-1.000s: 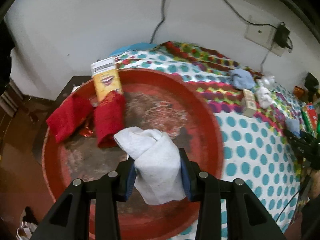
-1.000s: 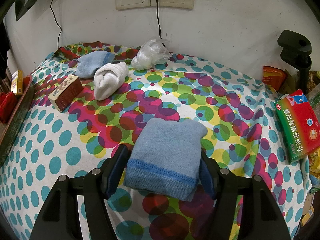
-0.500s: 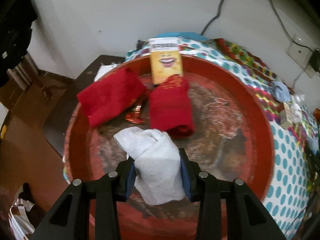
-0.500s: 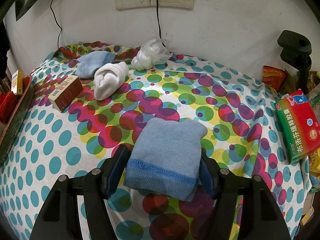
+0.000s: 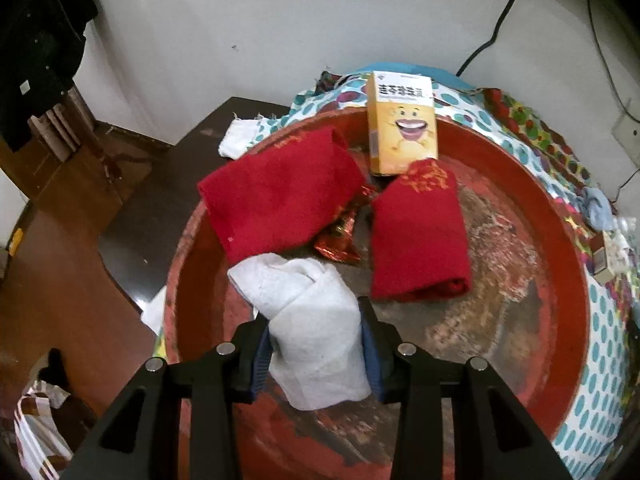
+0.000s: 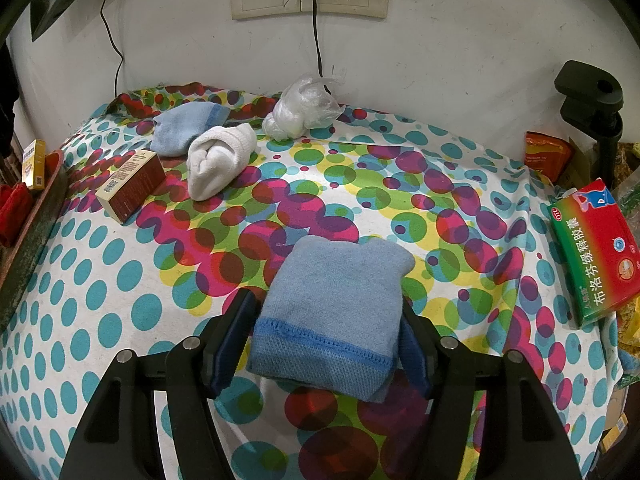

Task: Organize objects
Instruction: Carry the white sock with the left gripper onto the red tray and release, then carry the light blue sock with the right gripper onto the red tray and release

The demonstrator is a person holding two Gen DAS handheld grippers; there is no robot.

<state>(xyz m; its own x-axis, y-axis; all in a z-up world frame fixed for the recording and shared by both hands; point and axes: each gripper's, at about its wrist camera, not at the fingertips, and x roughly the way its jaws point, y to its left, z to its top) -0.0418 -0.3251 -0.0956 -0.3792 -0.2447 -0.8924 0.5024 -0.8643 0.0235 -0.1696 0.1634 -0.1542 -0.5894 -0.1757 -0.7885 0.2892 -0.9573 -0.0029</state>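
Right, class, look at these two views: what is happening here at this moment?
A person is sorting socks and boxes with two hand-held claws. The left claw is shut on a rolled white sock above a red tray that holds two red socks and a yellow box. The right claw grips a folded blue sock over the dotted tablecloth.

**Light and picture quality, both wrist views**

We see even indoor light on the right wrist view: the dotted tablecloth (image 6: 120, 280) is bright and crisp, with soft shadows close under objects. The left wrist view is dimmer and warmer, slightly soft, with grain in the dark floor (image 5: 60, 280) at left. The red tray (image 5: 560, 320) shows dull sheen, no hard glare. Both views bend strongly outward, with black vignetted corners. We cannot place the light source.
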